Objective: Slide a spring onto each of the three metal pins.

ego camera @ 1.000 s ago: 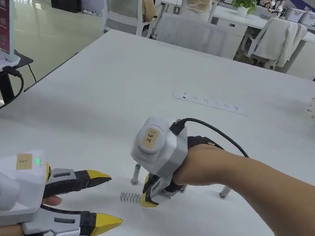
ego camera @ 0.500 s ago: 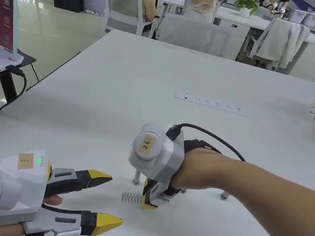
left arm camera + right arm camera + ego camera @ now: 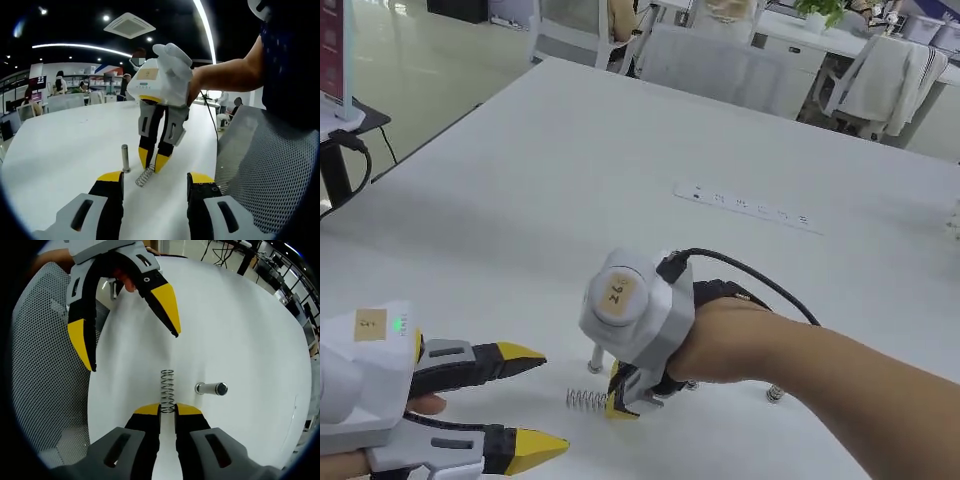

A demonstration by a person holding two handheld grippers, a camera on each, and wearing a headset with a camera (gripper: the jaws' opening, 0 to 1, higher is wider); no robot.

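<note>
A loose spring (image 3: 585, 400) lies on the white table (image 3: 520, 200), and my right gripper (image 3: 620, 406) points down at it, shut on its right end. In the right gripper view the spring (image 3: 167, 386) reaches forward from between the two yellow tips of my right gripper (image 3: 167, 410). A bare metal pin (image 3: 212, 388) stands just to its right. That pin (image 3: 595, 360) stands just behind the spring in the head view. My left gripper (image 3: 530, 400) waits open at the lower left, nothing in it. From the left gripper (image 3: 155, 177), the spring (image 3: 145, 175) and pin (image 3: 125, 157) lie just ahead.
A white power strip (image 3: 745, 208) lies farther back on the table. Another pin (image 3: 774, 394) peeks out below the person's forearm at the right. Office chairs (image 3: 720, 60) stand beyond the far edge. The table's left edge drops to the floor.
The right gripper has tipped a little more upright over the spring's end. The spring, the pin and the left gripper have stayed where they were.
</note>
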